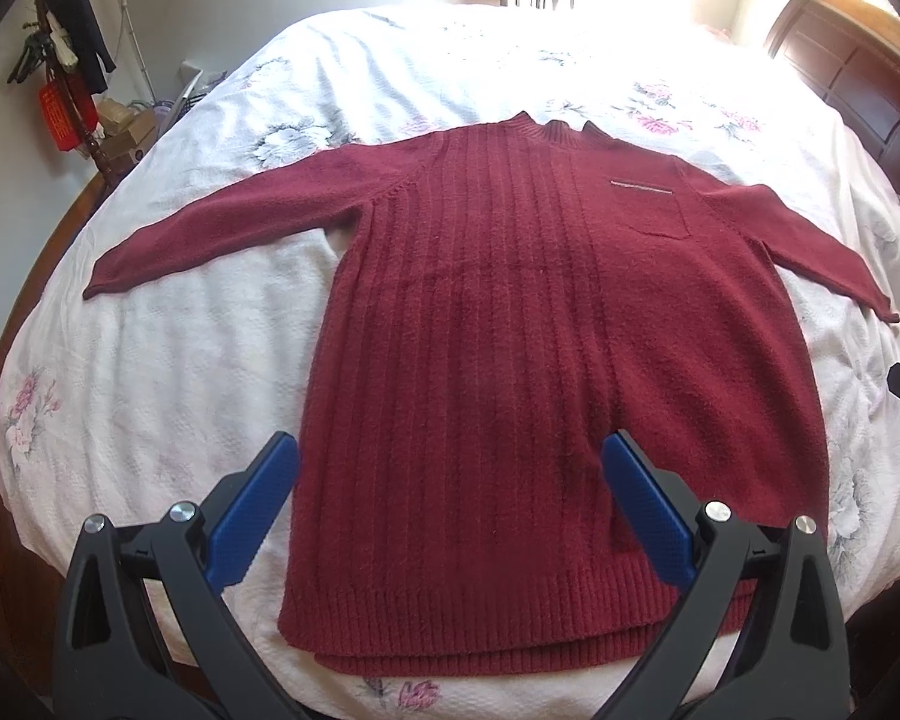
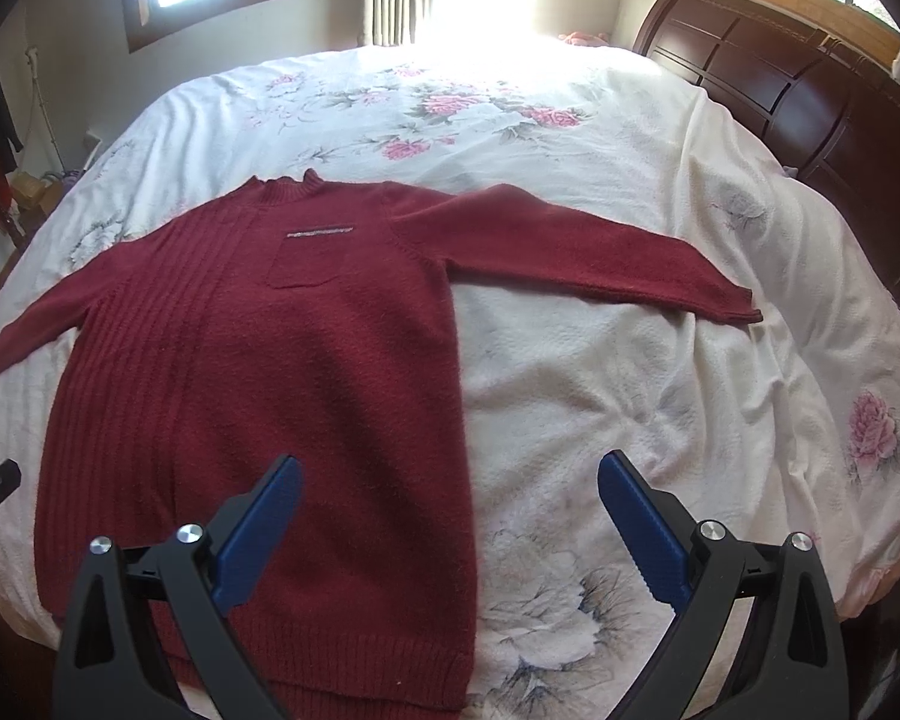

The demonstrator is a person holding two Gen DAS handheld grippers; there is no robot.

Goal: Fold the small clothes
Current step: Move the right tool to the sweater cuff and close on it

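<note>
Lying flat and face up on the bedspread (image 1: pixel 168 372), a dark red sweater (image 1: pixel 510 330) is found with both sleeves spread out to the sides and the collar pointed toward the far edge of the bed. A chest pocket (image 2: pixel 306 258) is noted beside the ribbed panel. The left gripper (image 1: pixel 450 510) is held above the hem with its jaws spread wide and nothing gripped. The right gripper (image 2: pixel 450 516) is likewise wide open and empty, positioned over the sweater's right edge, one blue pad (image 2: pixel 258 534) above the knit and the other above the floral cover. A dark wooden headboard (image 2: pixel 810 90) is seen to the right.
</note>
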